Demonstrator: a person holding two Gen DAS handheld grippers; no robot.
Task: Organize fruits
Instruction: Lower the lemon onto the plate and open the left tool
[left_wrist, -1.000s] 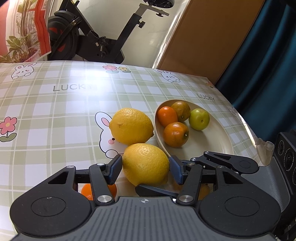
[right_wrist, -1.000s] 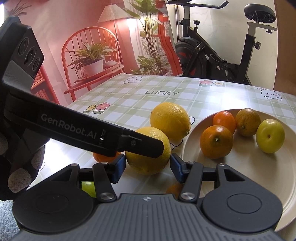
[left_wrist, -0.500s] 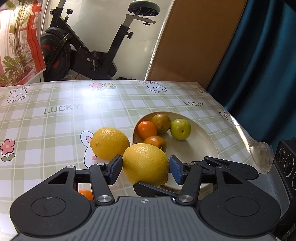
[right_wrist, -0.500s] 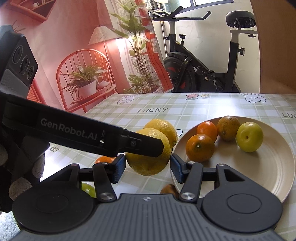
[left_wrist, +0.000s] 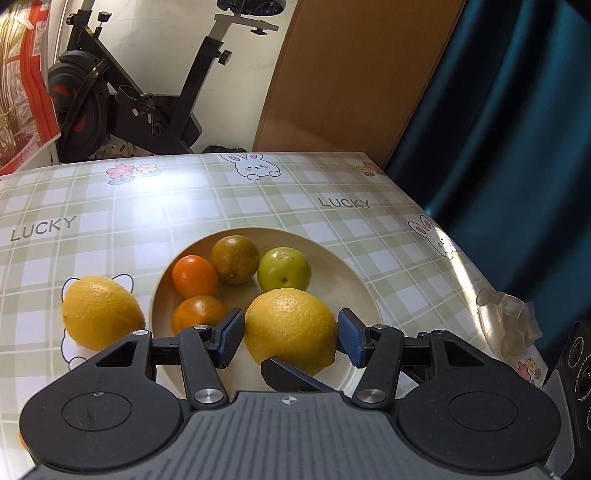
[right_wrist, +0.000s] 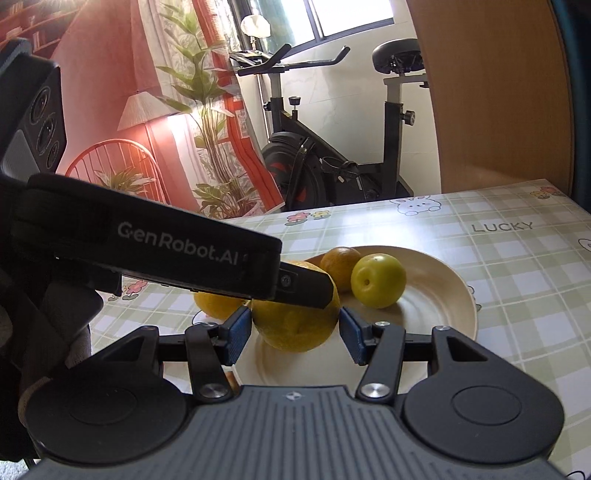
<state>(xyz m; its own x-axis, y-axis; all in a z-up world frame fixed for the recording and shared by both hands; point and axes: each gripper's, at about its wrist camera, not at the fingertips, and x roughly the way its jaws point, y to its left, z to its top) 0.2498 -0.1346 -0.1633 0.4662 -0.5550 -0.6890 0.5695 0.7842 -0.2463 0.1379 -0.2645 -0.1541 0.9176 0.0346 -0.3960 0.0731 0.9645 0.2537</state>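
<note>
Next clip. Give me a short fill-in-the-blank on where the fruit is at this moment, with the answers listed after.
1. The fruit between the fingers of both grippers, the left gripper and the right gripper, is a ____.
2. The plate holds ____ fruits lying in it.
3. The fruit farthest right in the plate is ____ in colour.
4. The second lemon lies on the tablecloth, to the ____ of the plate in the left wrist view.

Missing words: lemon; four; green; left

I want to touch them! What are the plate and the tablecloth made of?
The plate looks like matte cream plastic or bamboo fibre: smooth with no glassy shine, so I can't be sure. The tablecloth looks like glossy vinyl: the window light reflects off it in a bright patch.
</note>
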